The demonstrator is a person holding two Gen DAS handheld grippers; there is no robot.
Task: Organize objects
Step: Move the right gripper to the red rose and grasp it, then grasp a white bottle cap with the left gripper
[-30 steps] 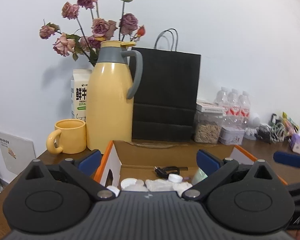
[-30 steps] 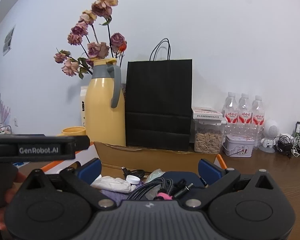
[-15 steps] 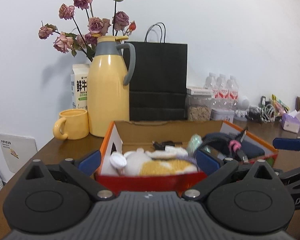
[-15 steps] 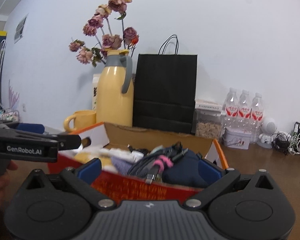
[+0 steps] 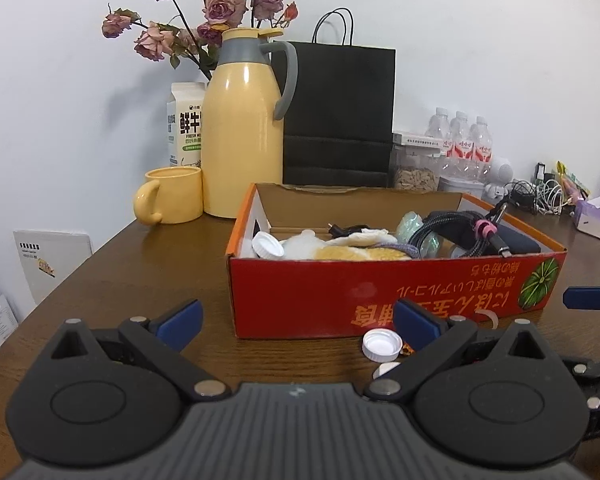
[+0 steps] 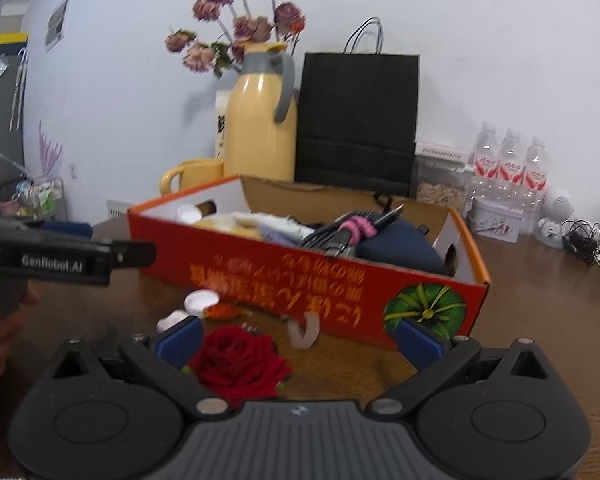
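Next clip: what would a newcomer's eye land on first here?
Probably the red cardboard box mid-table, heaped with cables and soft bits. Behind it stand a yellow jug with dried roses and a black paper bag. In front of the box, loose on the table, lie a red rose and a white bottle cap, between the open left gripper and right gripper.
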